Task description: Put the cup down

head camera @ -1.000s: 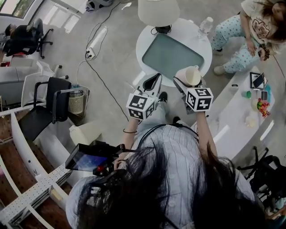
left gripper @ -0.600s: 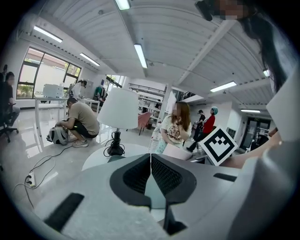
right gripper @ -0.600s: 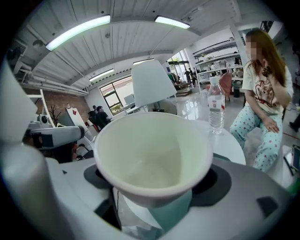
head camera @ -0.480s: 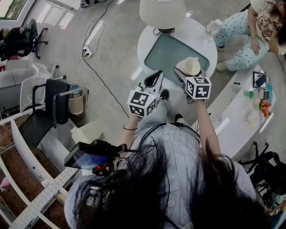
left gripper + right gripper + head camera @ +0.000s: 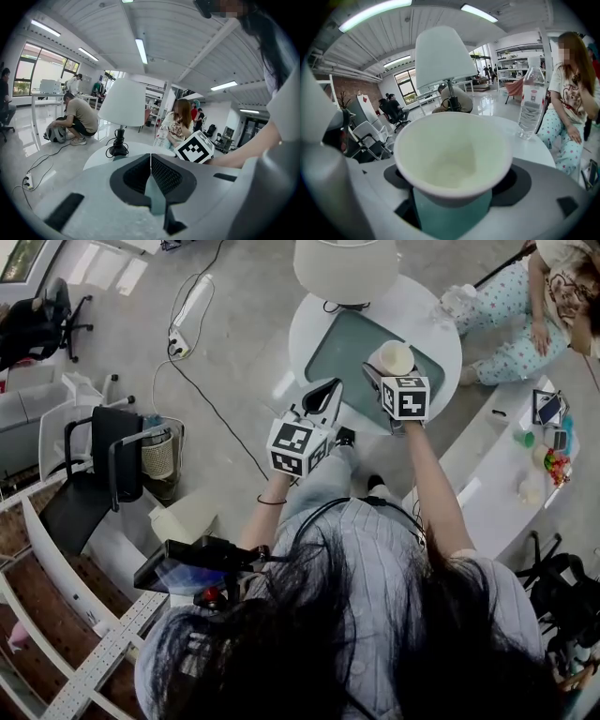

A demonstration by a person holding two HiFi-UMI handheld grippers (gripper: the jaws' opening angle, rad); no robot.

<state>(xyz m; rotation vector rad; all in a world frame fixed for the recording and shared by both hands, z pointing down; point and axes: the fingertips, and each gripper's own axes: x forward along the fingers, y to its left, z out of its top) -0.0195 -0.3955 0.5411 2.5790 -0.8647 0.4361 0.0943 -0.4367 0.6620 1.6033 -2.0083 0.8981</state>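
Observation:
My right gripper [image 5: 384, 371] is shut on a cream paper cup [image 5: 395, 357], held upright over the green mat [image 5: 347, 343] of the round white table [image 5: 429, 320]. In the right gripper view the cup [image 5: 452, 159] fills the middle, empty inside, clamped between the two jaws. My left gripper [image 5: 323, 399] is shut with nothing in it, hovering at the table's near edge to the left of the cup. In the left gripper view its pads [image 5: 161, 176] meet in a closed line.
A white table lamp [image 5: 345, 266] stands at the table's far side, with a clear water bottle [image 5: 531, 98] at the right. A person in dotted trousers [image 5: 511, 296] sits beyond the table. A white counter [image 5: 497, 474] runs at the right; a black chair [image 5: 103, 460] stands at the left.
Both grippers have moved forward toward the table. The cup in the right gripper now hangs over the green mat instead of the table's near edge.

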